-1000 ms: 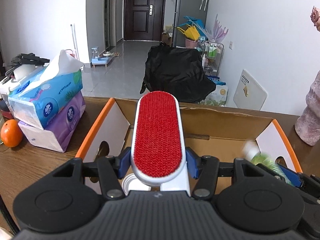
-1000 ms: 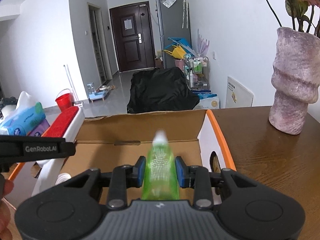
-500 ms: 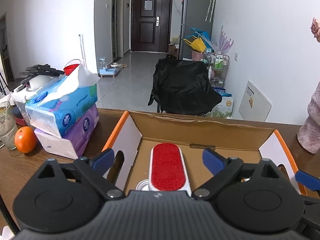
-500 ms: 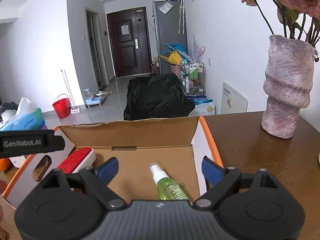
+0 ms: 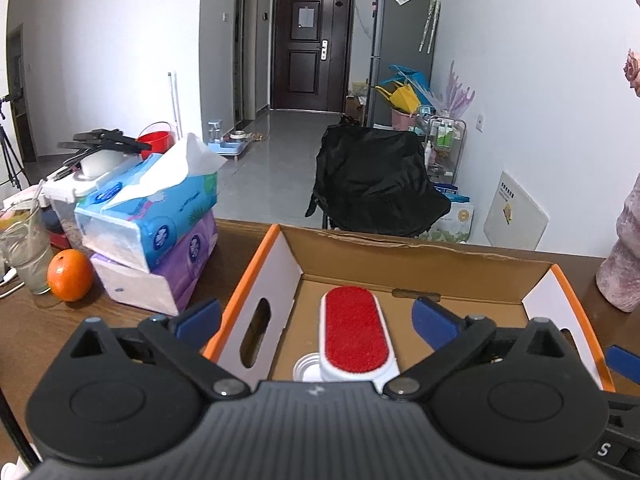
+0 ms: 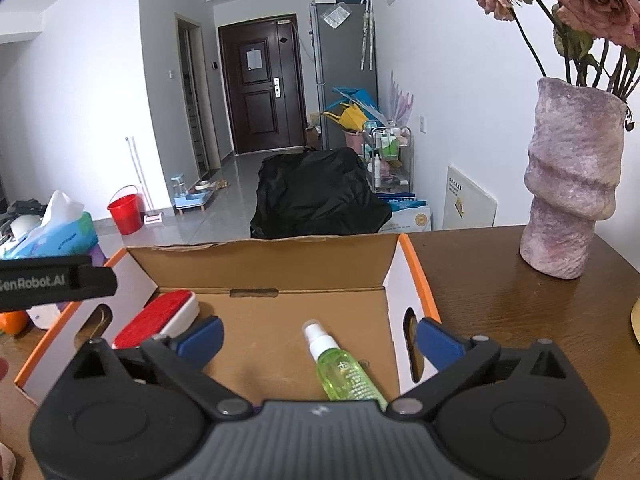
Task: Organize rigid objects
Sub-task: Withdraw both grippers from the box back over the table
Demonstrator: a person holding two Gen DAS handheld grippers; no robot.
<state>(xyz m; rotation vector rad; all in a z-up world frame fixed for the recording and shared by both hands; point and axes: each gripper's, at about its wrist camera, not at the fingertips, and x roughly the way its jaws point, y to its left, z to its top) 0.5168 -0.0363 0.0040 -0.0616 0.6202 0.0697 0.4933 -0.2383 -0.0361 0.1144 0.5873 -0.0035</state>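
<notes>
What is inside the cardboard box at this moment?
Inside the cardboard box lie a red lint brush, a green spray bottle and a round white lid-like object beside the brush. The near part of the box floor is hidden behind the gripper bodies.

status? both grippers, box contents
Left gripper open, right gripper open, both empty. Lint brush and green spray bottle lie flat inside cardboard box. Nothing in the way.

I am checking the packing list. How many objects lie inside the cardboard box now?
3 visible. The red lint brush lies at the left side, a round metal lid beside its near end, the green spray bottle toward the right. The grippers may hide more.
</notes>
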